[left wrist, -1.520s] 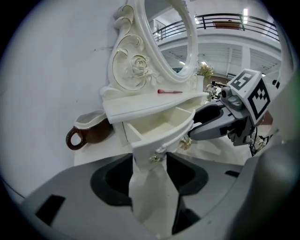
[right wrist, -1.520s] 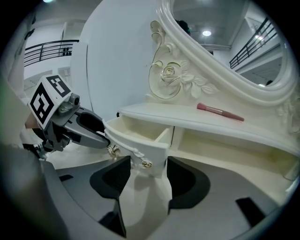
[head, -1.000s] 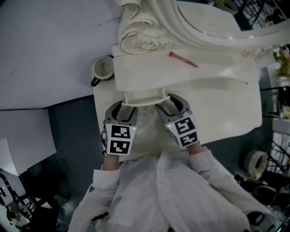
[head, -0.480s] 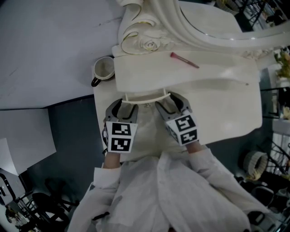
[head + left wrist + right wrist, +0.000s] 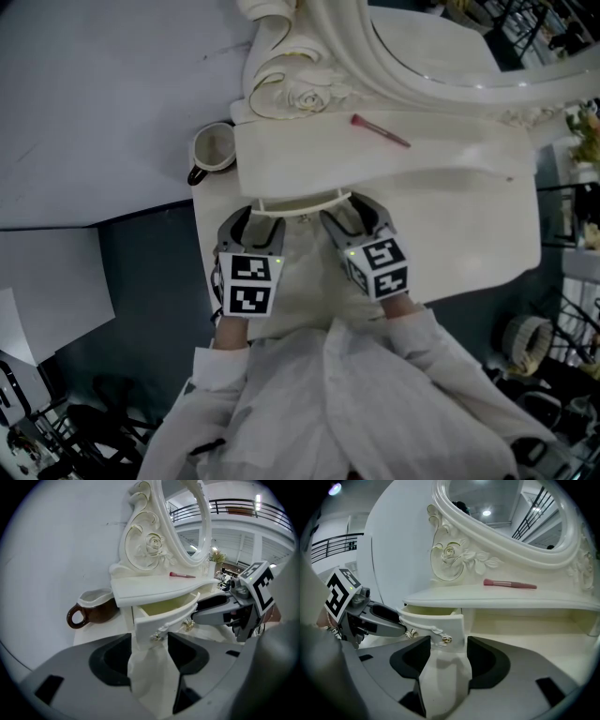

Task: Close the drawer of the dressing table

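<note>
A small white dressing table (image 5: 441, 159) with an oval mirror stands on a white surface. Its drawer (image 5: 302, 200) sticks out a little from under the top, and its pale yellow inside (image 5: 164, 605) shows. My left gripper (image 5: 258, 217) is at the drawer's left end. Its jaws have just been opening and are open, with the drawer's left corner and a gold knob (image 5: 157, 637) in the gap. My right gripper (image 5: 354, 208) is open at the drawer's right end, the other knob (image 5: 446, 640) between its fingertips. No pad presses on the drawer.
A brown and white mug (image 5: 212, 150) stands just left of the dressing table. A pink brush (image 5: 380, 131) lies on the table top. The white surface (image 5: 469, 244) ends at an edge close behind the grippers, with dark floor (image 5: 150, 281) to the left.
The drawer has slid further in under the table top. Both grippers have edged toward the table along with it.
</note>
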A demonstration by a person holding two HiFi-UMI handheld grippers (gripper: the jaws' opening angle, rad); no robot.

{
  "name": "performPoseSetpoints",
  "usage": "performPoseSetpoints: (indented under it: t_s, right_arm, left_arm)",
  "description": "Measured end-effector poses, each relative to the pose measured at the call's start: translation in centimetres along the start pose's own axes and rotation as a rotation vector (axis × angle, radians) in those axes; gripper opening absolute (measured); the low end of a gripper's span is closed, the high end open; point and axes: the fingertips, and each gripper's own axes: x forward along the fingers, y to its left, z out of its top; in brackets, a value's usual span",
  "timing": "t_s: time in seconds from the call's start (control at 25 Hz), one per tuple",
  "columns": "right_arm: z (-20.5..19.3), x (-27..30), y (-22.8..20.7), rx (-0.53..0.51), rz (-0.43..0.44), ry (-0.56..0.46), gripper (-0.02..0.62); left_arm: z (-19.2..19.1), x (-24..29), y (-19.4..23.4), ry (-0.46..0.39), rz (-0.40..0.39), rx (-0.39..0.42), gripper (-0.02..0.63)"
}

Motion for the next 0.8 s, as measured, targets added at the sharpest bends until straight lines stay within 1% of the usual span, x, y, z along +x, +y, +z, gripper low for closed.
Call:
performPoseSetpoints:
  t_s: [0.56,0.8]
  right_arm:
    - [0.6,1.1,-0.2,0.019,-0.002,-0.007,0.218]
    - [0.7,1.3,-0.5,0.035,-0.014,-0.005,0.218]
  left_arm:
    - [0.5,0.7,1.0,-0.011,0.029,-0.048,0.224]
    - [0.7,1.0,1.0,-0.018,0.035,-0.047,0.224]
